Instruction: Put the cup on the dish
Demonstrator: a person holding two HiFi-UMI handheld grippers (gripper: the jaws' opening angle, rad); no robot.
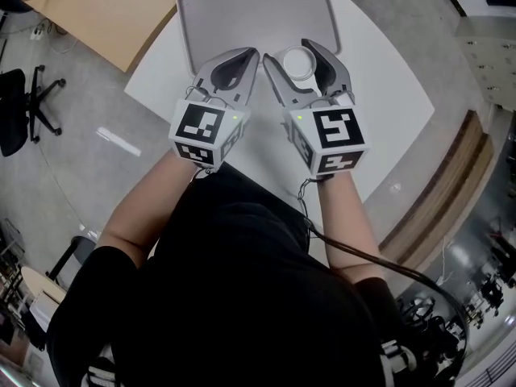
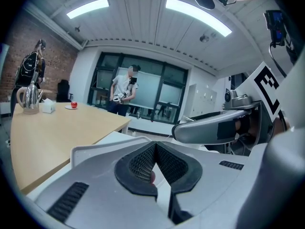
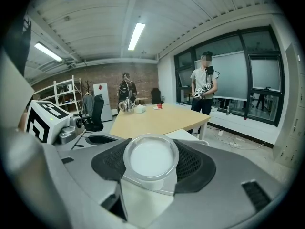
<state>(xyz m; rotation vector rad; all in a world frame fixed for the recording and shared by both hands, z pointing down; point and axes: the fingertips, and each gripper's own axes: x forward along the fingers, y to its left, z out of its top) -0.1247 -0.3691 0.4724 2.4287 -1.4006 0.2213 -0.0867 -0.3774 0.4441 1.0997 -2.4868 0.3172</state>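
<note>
My right gripper (image 1: pixel 292 56) is shut on a small white, translucent cup (image 1: pixel 297 61), held upright by its rim between the black pads. In the right gripper view the cup (image 3: pixel 150 159) fills the gap between the jaws. It hangs over the near edge of the grey dish, a shallow tray (image 1: pixel 250 10) on the white table (image 1: pixel 379 95). My left gripper (image 1: pixel 255 53) sits just left of the right one, shut with nothing in it. In the left gripper view its pads (image 2: pixel 143 163) meet, and the dish rim (image 2: pixel 95 149) shows beyond them.
A wooden table (image 1: pixel 105 6) stands to the far left of the white one, with a kettle (image 2: pixel 29 98) at its far end. An office chair (image 1: pixel 24 107) is on the floor at left. A person (image 2: pixel 125 89) stands by the windows.
</note>
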